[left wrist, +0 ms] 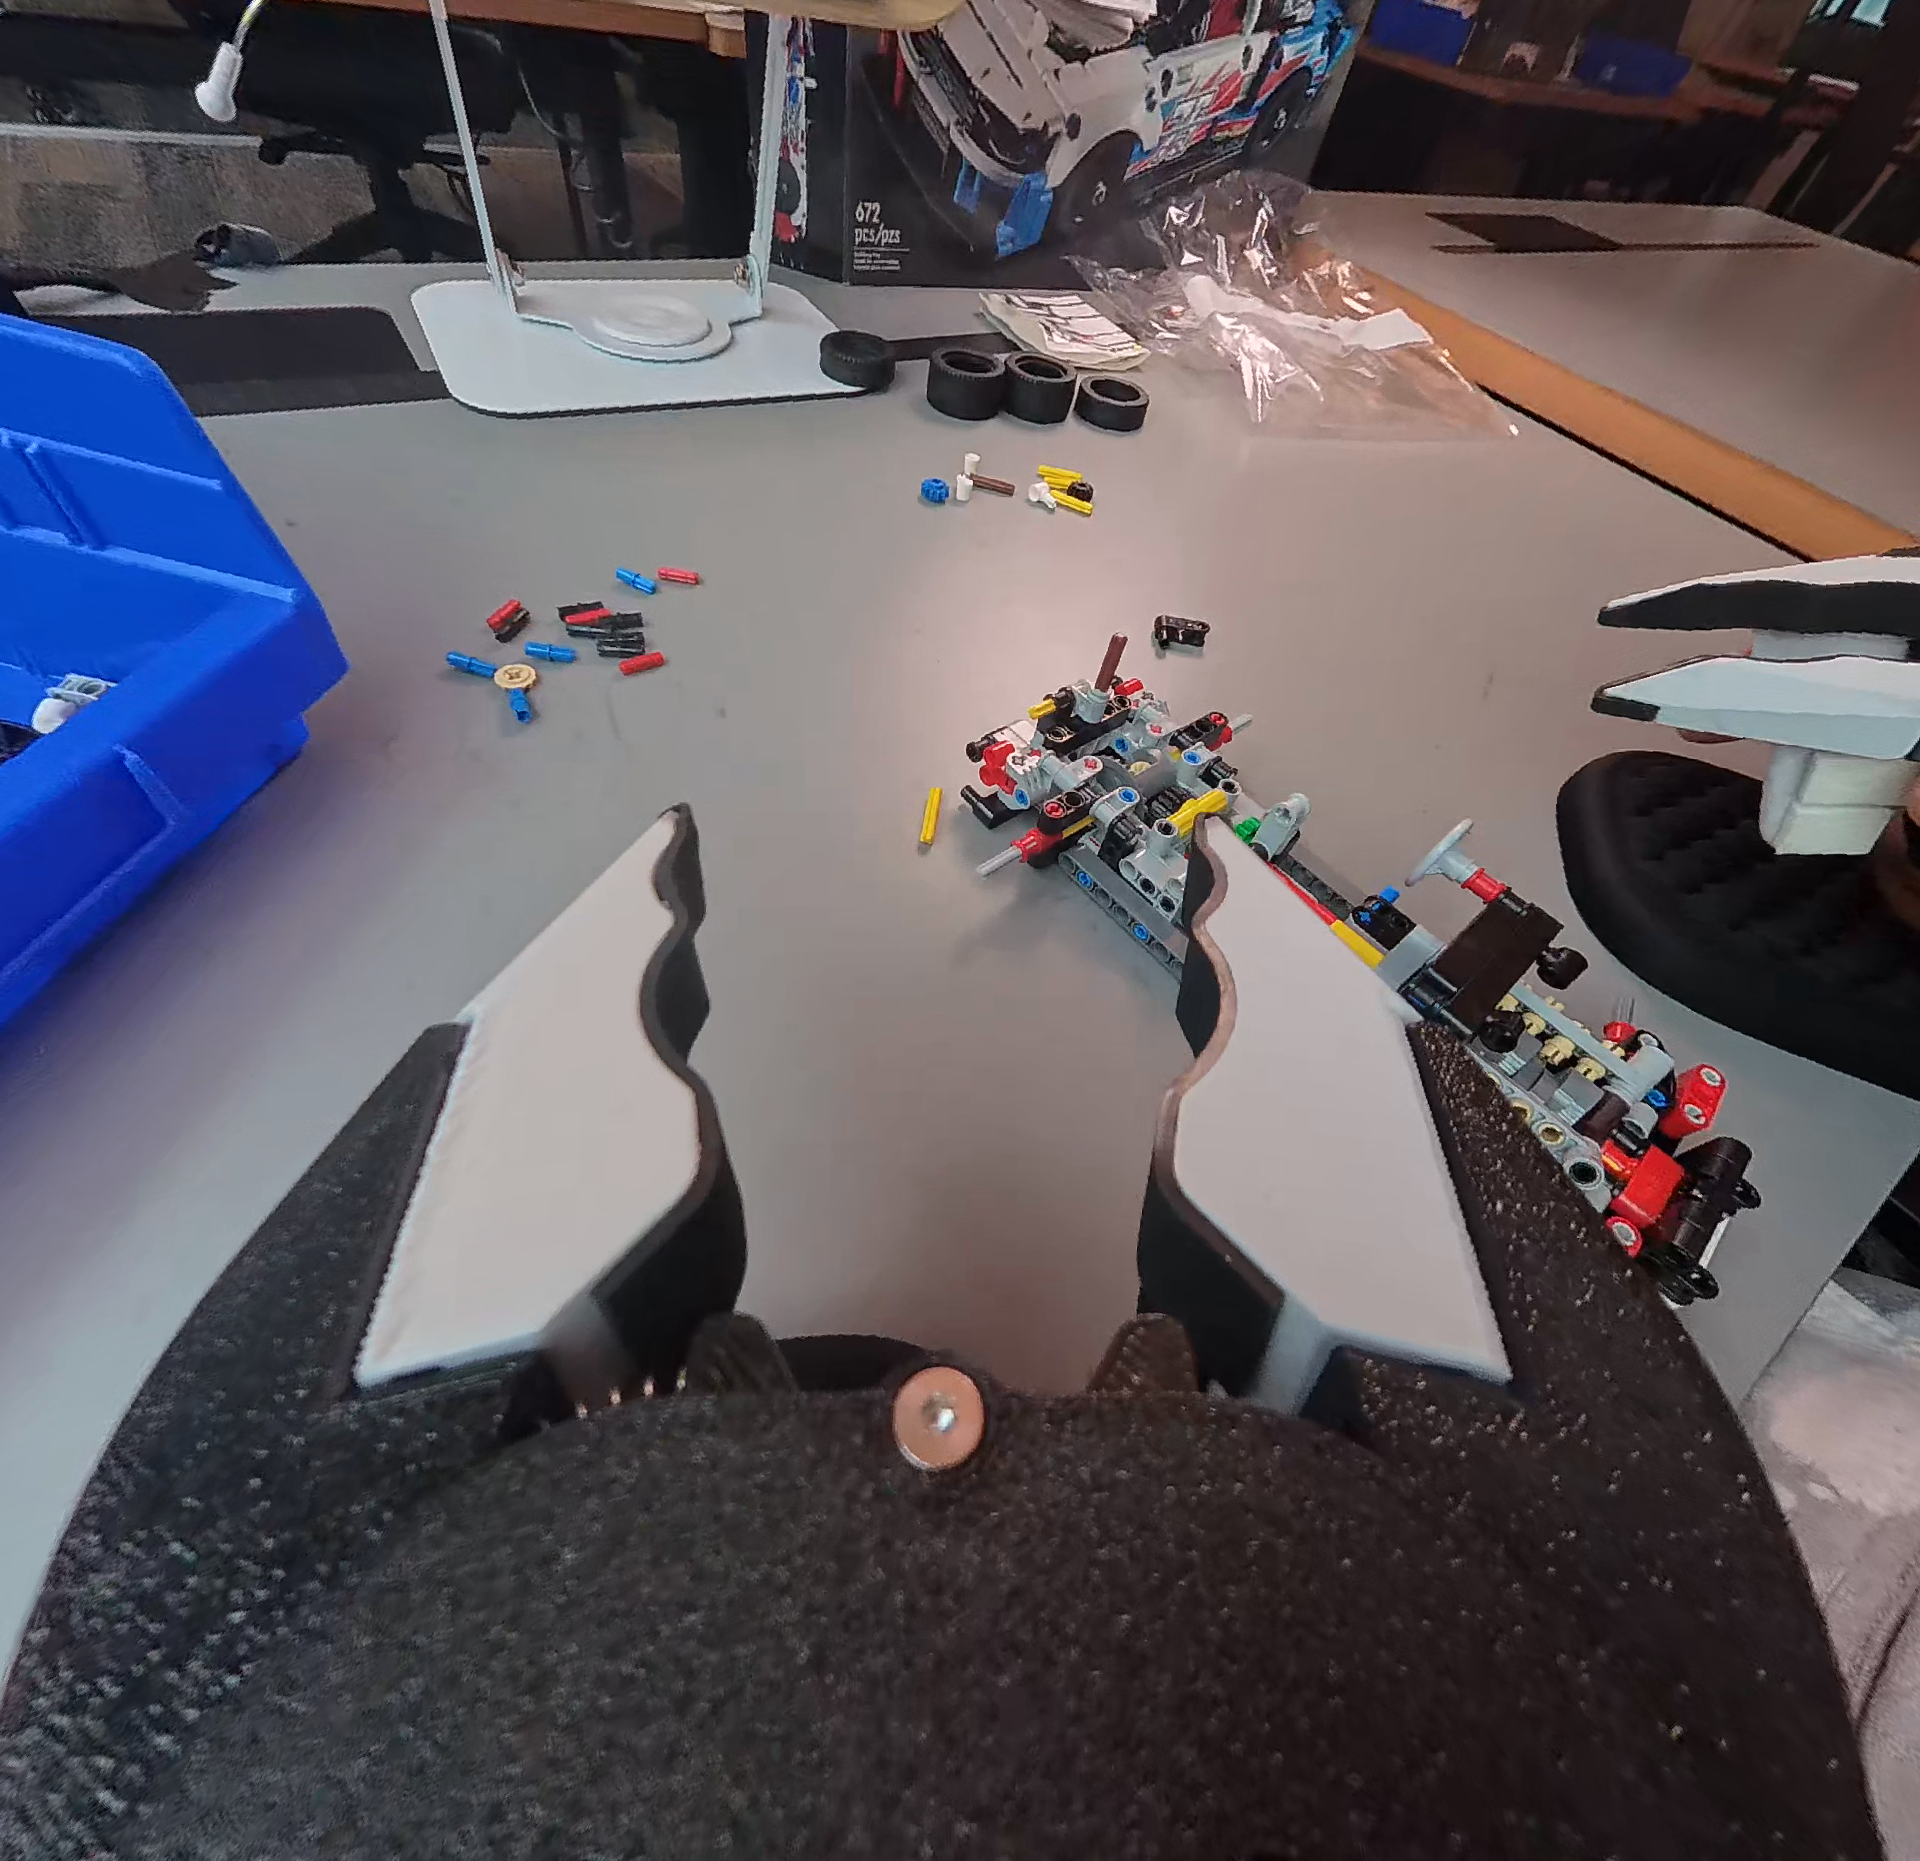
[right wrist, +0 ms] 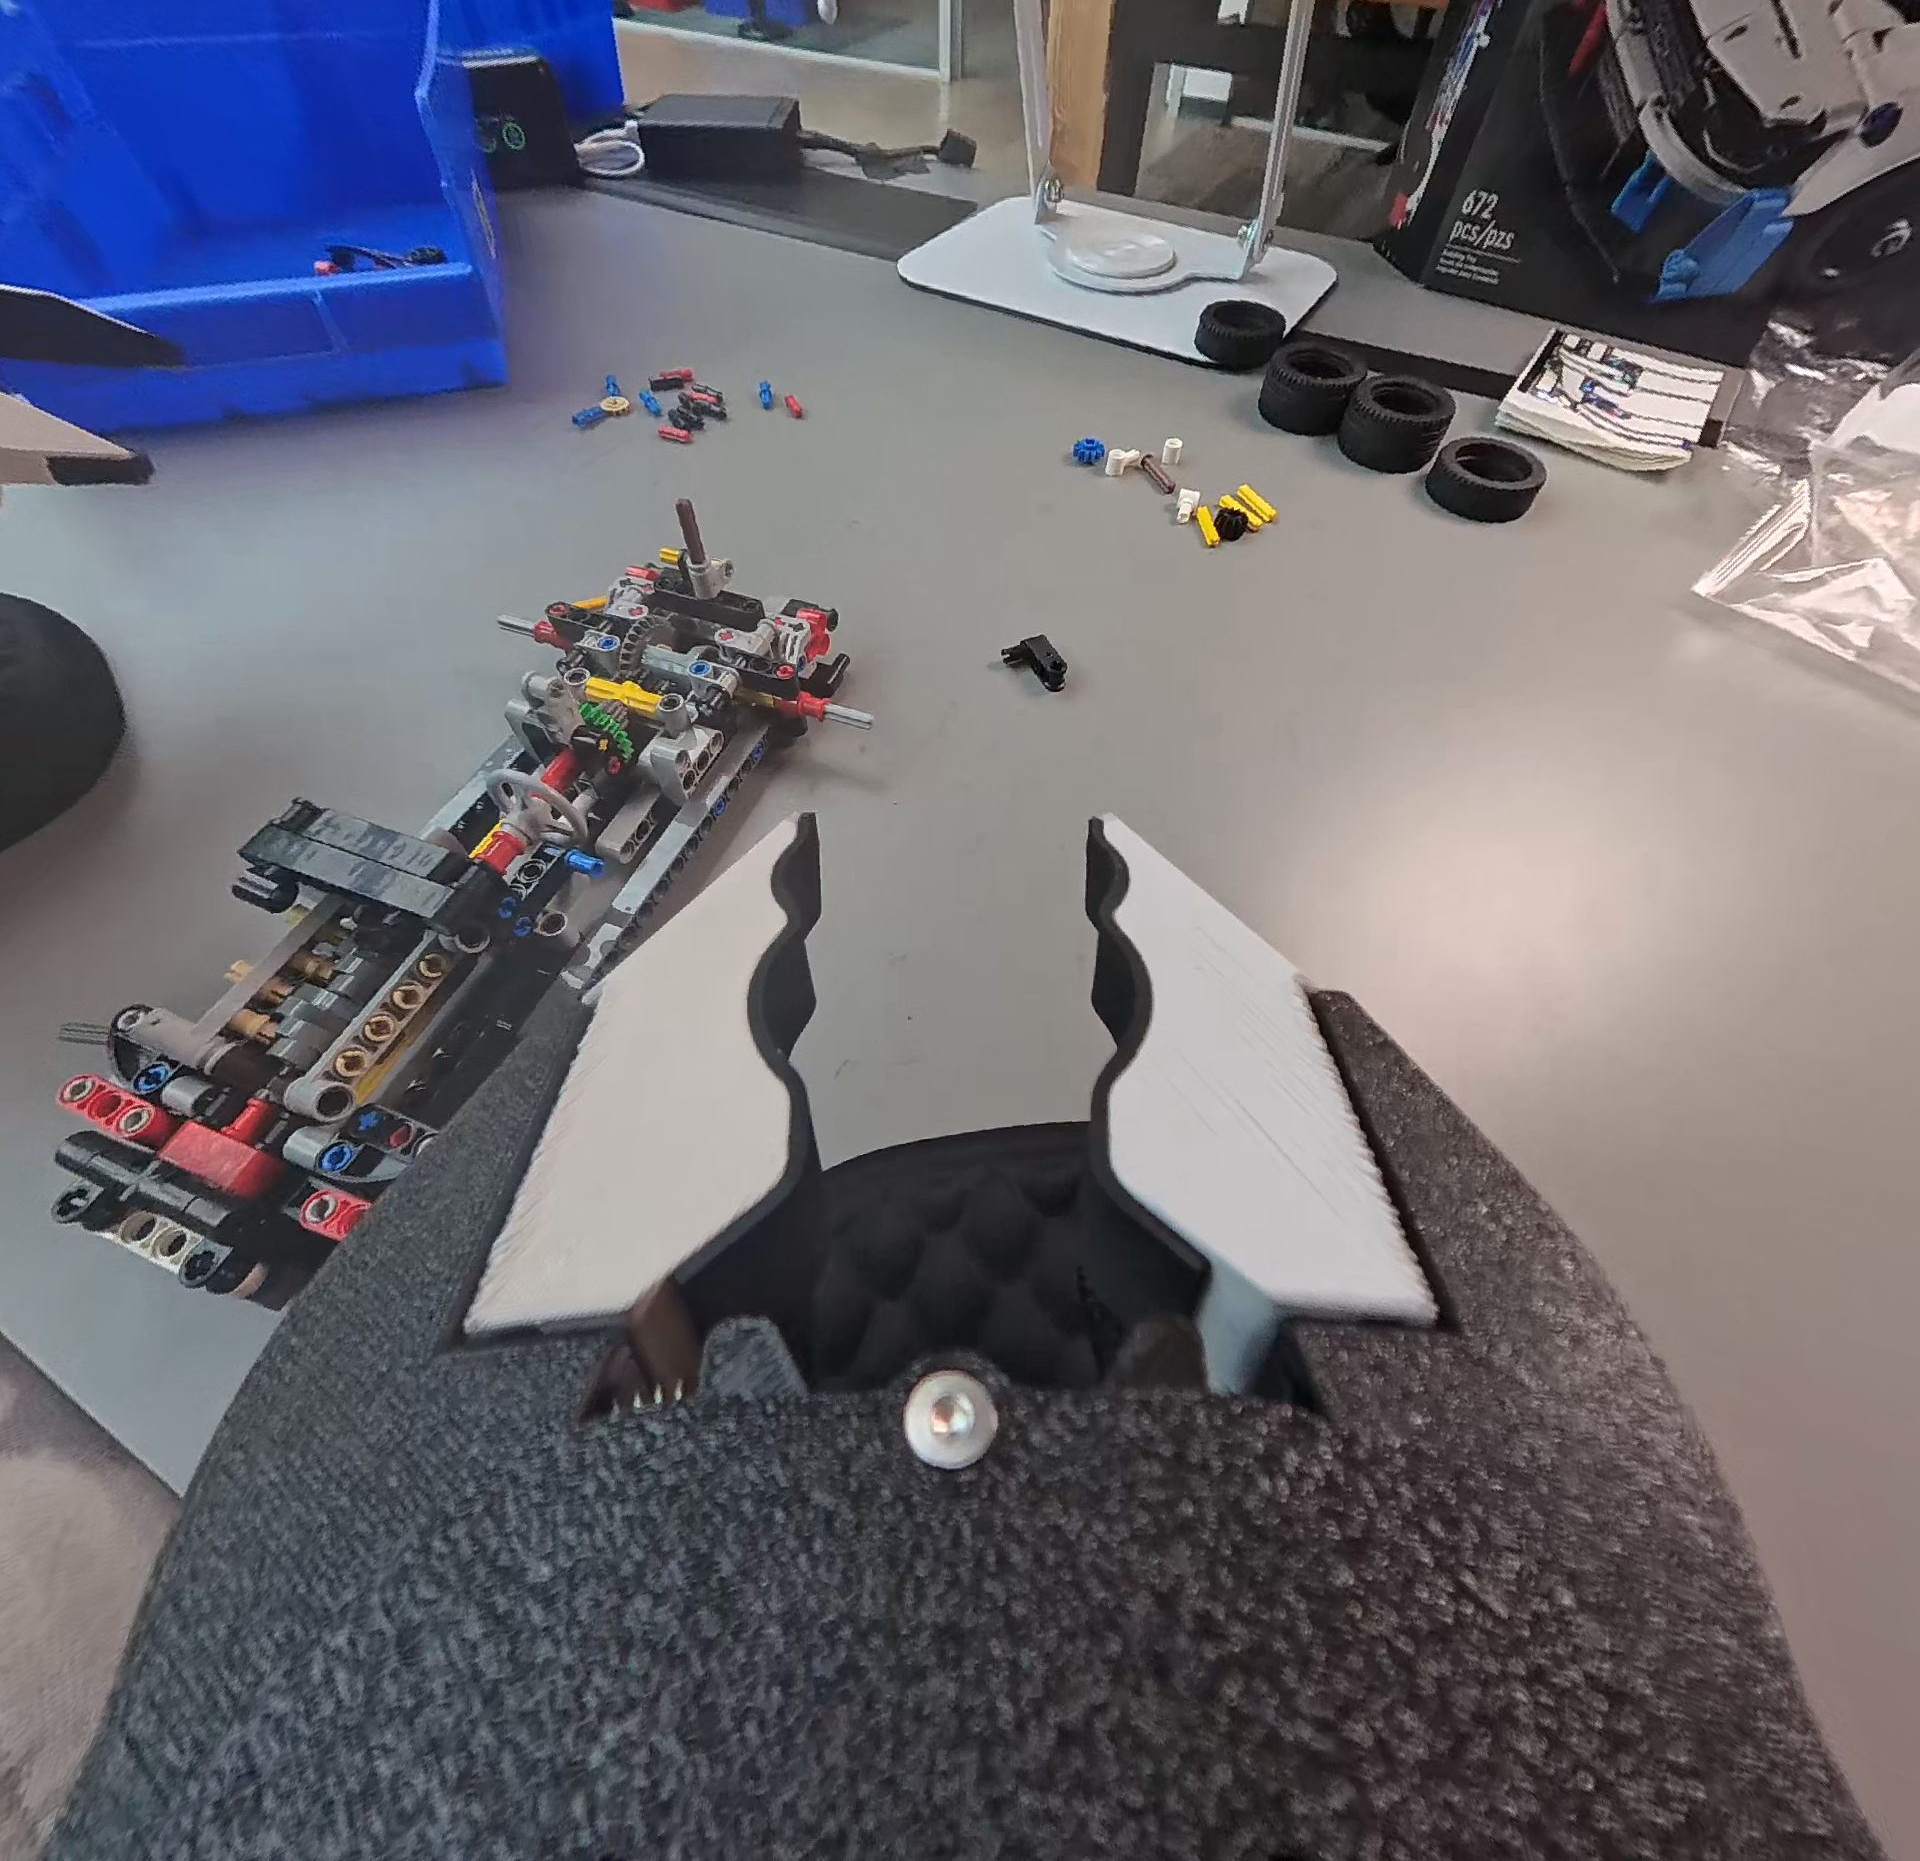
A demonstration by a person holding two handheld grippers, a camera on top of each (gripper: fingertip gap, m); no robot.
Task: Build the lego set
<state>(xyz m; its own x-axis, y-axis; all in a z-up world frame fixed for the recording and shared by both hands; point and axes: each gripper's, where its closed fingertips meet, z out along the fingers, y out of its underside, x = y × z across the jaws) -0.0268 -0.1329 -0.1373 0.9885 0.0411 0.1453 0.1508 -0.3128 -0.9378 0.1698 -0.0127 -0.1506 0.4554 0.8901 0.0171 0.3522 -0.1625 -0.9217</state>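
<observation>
Both tongs wide and empty: right gripper [right wrist: 951,824] nearer, black connector [right wrist: 1037,661] lying loose on table [right wrist: 1403,876] just ahead and slightly right; chassis [right wrist: 436,876] to its left, long axis running away; left gripper [left wrist: 940,824] beside chassis.

Chassis [right wrist: 499,824] on table [right wrist: 1351,876]; tyres [right wrist: 1392,419] behind; bin [right wrist: 260,201] left

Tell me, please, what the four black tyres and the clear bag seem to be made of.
The tyres look like matte black rubber: dull surface, fine ribbed tread, though stiff plastic is possible. The bag looks like thin clear plastic film: it is crumpled, see-through and throws bright glints.
</observation>
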